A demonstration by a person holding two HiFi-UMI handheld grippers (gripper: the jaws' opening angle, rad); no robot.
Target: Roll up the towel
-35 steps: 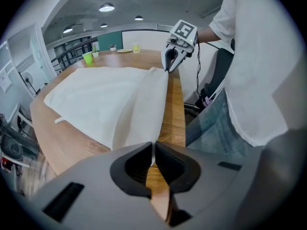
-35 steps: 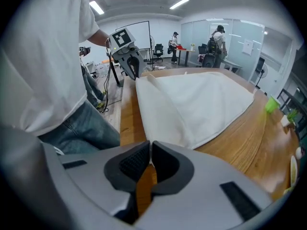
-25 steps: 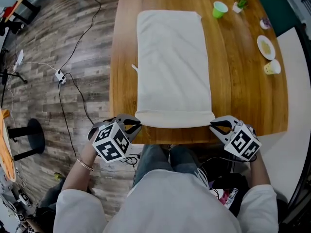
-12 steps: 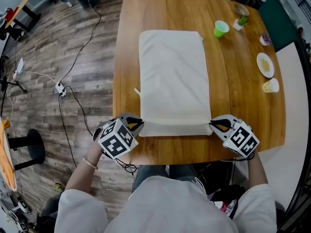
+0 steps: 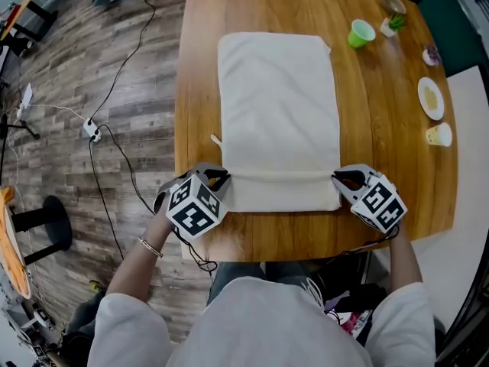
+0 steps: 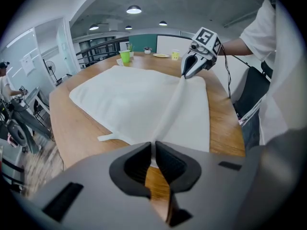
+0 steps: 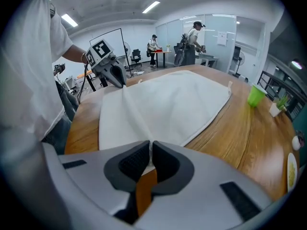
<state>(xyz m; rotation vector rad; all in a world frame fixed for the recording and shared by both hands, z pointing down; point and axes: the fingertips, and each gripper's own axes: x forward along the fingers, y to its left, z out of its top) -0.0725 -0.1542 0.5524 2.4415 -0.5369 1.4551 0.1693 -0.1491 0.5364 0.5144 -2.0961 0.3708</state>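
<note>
The rounded wooden tabletop, smooth with a long grain, carries the towel, which lies lengthwise from near to far. The towel is a soft, white, matte rectangle and lies mostly flat. Only its near end is turned over in 1 low fold, so I judge the roll barely begun, with nearly the whole length left. The left gripper and right gripper each pinch 1 end of that turned edge, drawn into a taut ridge between them. A small green cup stands far right.
</note>
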